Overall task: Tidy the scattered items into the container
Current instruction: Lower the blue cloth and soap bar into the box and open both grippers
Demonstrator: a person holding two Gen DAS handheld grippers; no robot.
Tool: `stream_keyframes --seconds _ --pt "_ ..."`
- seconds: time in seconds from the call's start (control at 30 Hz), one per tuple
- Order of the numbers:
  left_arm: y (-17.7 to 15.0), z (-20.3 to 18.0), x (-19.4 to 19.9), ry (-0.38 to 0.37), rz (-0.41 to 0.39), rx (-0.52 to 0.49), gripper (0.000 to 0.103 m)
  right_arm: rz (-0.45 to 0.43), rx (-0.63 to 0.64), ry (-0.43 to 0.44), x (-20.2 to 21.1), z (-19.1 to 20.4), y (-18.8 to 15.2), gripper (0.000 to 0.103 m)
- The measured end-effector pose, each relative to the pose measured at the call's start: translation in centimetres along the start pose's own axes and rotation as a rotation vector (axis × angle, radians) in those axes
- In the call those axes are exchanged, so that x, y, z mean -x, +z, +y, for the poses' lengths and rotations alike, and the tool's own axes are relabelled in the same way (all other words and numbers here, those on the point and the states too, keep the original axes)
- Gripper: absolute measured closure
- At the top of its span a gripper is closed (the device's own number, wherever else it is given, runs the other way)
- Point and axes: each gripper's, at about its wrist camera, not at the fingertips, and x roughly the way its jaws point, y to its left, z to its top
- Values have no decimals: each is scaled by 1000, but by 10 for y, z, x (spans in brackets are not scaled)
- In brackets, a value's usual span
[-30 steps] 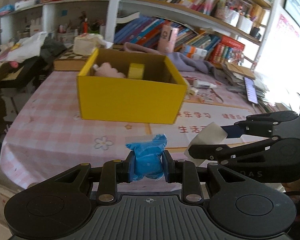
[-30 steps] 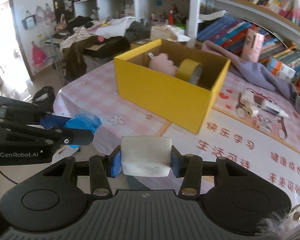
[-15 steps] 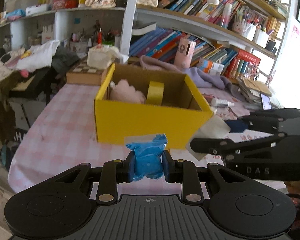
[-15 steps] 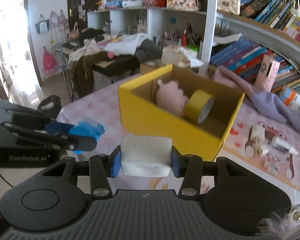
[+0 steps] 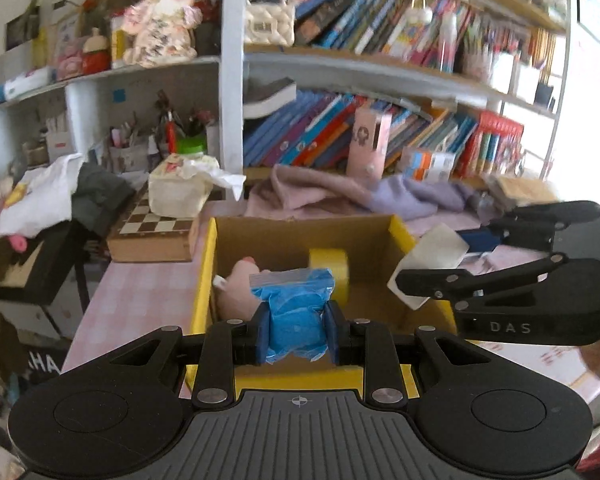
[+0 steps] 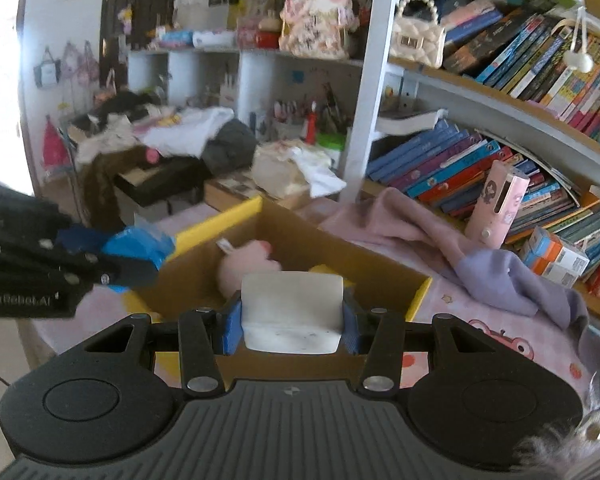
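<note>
Two hand-held grippers hang over an open yellow cardboard box (image 5: 204, 276) on a pink checked tablecloth (image 5: 140, 292). The left gripper (image 5: 296, 330) is clamped tight on a crinkled blue plastic packet (image 5: 296, 312), its sealed ribbed edge standing up between the blue pads. Just beyond its fingertips, down inside the box, lie a soft pink plush toy (image 5: 238, 284) and a roll of yellow tape (image 5: 328, 262) standing on edge. To its right the right gripper (image 6: 292, 324), jaws partly apart, grips a smooth, off-white rectangular block (image 6: 292, 312) with rounded corners, held above the box's near wall with the plush toy directly ahead. A rumpled lilac cloth (image 6: 500, 272) lies past the box, below crowded bookshelves (image 6: 500, 148).
</note>
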Motion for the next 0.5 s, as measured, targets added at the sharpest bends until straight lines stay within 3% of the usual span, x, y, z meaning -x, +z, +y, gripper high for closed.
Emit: stream_keyframes --seconds 0.27,0.4,0.5 --pt "9 1 -77 -45 182 -158 77 185 167 21 -84 -4 -6 58" --pt "6 6 -100 -68 261 -169 77 260 285 70 -108 5 -12 58" --pt "4 7 -112 -62 305 -186 77 317 298 115 -123 4 -10 58"
